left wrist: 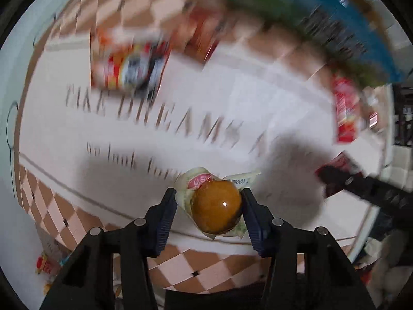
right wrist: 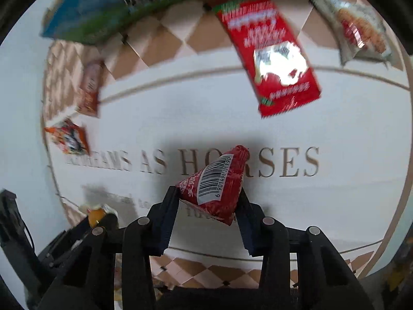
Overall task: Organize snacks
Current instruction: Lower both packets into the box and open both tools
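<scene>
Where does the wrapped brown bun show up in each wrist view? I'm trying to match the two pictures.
Left wrist: the wrapped brown bun sits low at centre, clamped in the left gripper.
Right wrist: the same bun is a small orange-brown spot at the lower left, partly hidden by dark gripper parts.
Shared landmark: the lettering on the table mat, which in the right view reads "AS HORSES".

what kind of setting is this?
Probably a home table: a printed tablecloth with a checkered border and lettering, loose snack packets such as the red packet, and a blue-green box at the far edge.
</scene>
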Demonstrator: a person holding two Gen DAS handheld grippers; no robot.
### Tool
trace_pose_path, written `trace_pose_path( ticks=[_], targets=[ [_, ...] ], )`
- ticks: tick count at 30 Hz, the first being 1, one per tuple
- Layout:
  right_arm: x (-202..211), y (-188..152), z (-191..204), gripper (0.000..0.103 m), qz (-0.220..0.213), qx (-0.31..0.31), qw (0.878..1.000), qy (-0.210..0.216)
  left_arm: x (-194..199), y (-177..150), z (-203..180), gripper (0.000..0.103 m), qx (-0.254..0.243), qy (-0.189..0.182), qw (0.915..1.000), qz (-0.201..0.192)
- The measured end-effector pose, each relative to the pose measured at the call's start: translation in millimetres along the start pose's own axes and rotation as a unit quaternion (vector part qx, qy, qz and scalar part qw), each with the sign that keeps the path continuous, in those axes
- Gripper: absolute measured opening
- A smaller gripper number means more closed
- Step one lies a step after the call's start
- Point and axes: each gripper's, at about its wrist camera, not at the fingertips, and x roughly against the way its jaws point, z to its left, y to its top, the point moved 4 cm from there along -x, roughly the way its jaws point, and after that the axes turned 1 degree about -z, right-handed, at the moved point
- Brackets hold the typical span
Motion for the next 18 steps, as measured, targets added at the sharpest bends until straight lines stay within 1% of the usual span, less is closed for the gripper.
trace_pose_path(
  ticks=[4,5,6,8,9,12,13,15,18],
  targets=[
    [57.5,19.7,3.7,0.046,-0.041,0.001,0.999,0.031,60.1,41.5,-30.6,0.048,-0.028,-0.025,0.9978,-0.054],
    [75.5,26.9,6.2,0.046,-0.055,0.005,0.998,0.037,78.7,55.9,-43.1,0.048,-0.042,-0.032,0.996,-0.072],
    [89.0,33.4,8.2,0.046,-0.065,0.008,0.997,0.041,90.0,67.5,-48.6,0.048,-0.052,-0.036,0.9946,-0.082],
    [122.8,49.1,14.2,0.046,-0.091,0.014,0.995,0.048,119.0,93.5,-74.8,0.048,-0.075,-0.042,0.9906,-0.107],
    [141.4,59.3,18.7,0.046,-0.105,0.023,0.993,0.048,129.4,103.5,-81.2,0.048,-0.084,-0.042,0.9888,-0.116],
    [178.9,87.9,22.6,0.046,-0.136,0.038,0.989,0.036,149.7,136.0,-111.7,0.048,-0.112,-0.029,0.982,-0.15],
    [190.0,101.8,21.9,0.046,-0.144,0.038,0.988,0.031,152.9,146.9,-116.3,0.048,-0.119,-0.027,0.9806,-0.154],
    [201.9,122.2,20.1,0.046,-0.152,0.036,0.987,0.024,155.1,164.8,-131.6,0.048,-0.13,-0.024,0.9789,-0.156],
    [213.3,152.2,12.2,0.046,-0.163,0.027,0.986,0.008,144.3,190.6,-147.4,0.048,-0.137,-0.019,0.9797,-0.145]
  ],
)
